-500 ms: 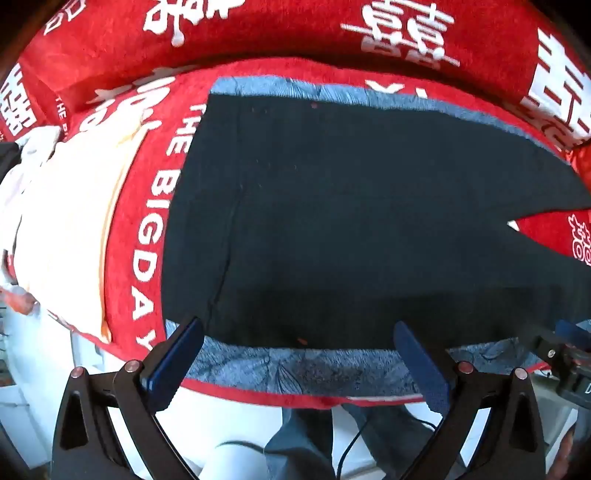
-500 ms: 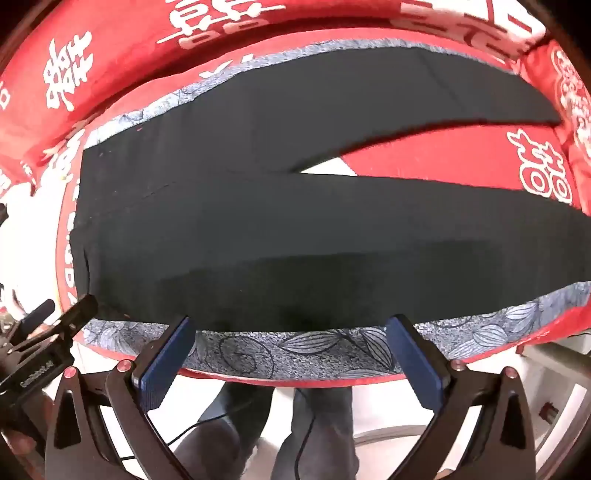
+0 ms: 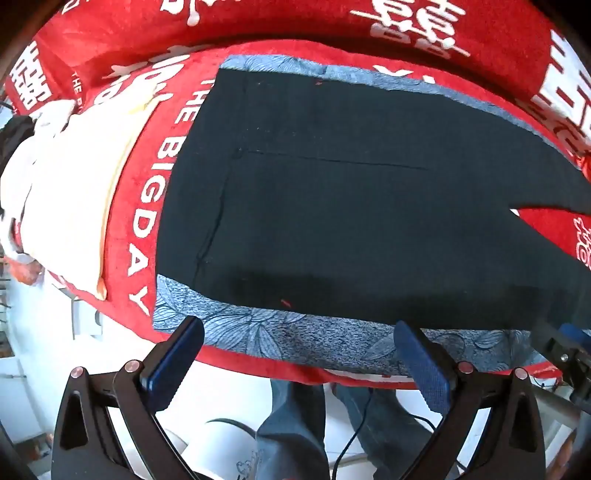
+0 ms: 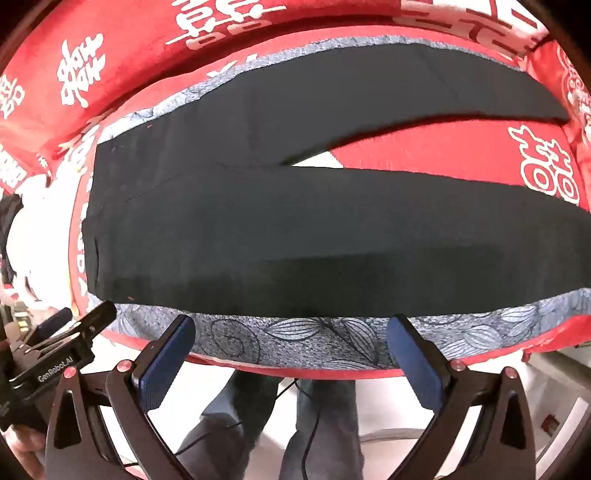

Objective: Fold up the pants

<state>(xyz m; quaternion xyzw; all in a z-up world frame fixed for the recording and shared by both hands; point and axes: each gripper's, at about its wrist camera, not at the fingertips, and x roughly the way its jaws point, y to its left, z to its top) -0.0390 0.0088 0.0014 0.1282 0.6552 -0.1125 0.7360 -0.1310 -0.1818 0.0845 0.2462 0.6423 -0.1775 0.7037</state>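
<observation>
Black pants [image 3: 351, 206] lie flat on a grey-blue leaf-print cloth [image 3: 295, 339], waistband to the left, legs spreading to the right. In the right wrist view the pants [image 4: 295, 229] show both legs with a red gap between them. My left gripper [image 3: 299, 347] is open and empty, above the near edge of the cloth by the waist part. My right gripper [image 4: 291, 343] is open and empty, above the near edge by the near leg. Neither touches the pants.
A red blanket with white characters [image 3: 147, 221] covers the surface and the raised back [image 3: 258, 22]. A white and cream cloth pile [image 3: 66, 192] lies to the left. The person's legs [image 3: 295, 435] and a cable are below the near edge. The other gripper shows at each view's side [image 4: 55, 354].
Both grippers have drawn back slightly toward the near edge; the pants sit a bit farther from the fingertips. The jaws stay open.
</observation>
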